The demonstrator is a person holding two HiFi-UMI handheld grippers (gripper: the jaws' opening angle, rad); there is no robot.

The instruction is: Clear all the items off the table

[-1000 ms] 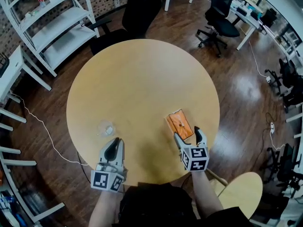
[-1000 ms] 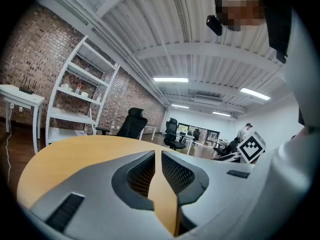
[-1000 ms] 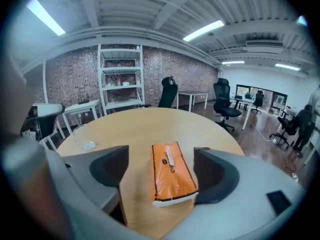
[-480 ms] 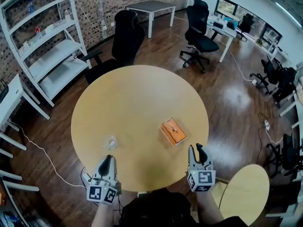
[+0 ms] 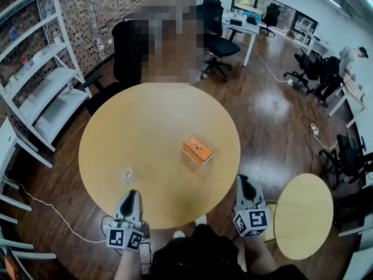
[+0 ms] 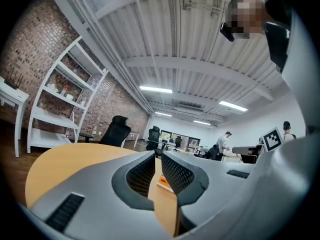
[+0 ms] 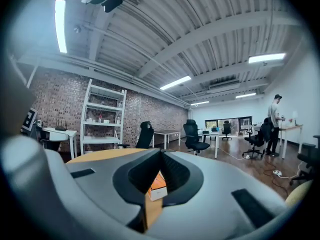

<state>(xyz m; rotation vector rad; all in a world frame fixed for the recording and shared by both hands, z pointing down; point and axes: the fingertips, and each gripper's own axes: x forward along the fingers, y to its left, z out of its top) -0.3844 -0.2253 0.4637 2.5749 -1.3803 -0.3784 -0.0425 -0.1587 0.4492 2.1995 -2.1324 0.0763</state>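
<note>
An orange box (image 5: 198, 149) lies a little right of centre on the round wooden table (image 5: 151, 121). A small crumpled clear plastic thing (image 5: 128, 175) sits near the table's front left. My left gripper (image 5: 132, 194) is over the near edge just behind that plastic, with a narrow empty gap between its jaws (image 6: 158, 156). My right gripper (image 5: 243, 181) is off the table's front right edge. Its jaws have just been closing and are now shut on nothing (image 7: 160, 153). The orange box (image 7: 157, 188) shows beyond them, well apart.
A smaller round table (image 5: 303, 214) stands close at my right. White shelving (image 5: 41, 80) lines the brick wall at left. Black office chairs (image 5: 131, 51) stand behind the table, and desks and a person (image 7: 274, 119) are farther off.
My right gripper drew back from the orange box to beyond the table's edge and its jaws closed empty. The left gripper also pulled back. The head view lifted.
</note>
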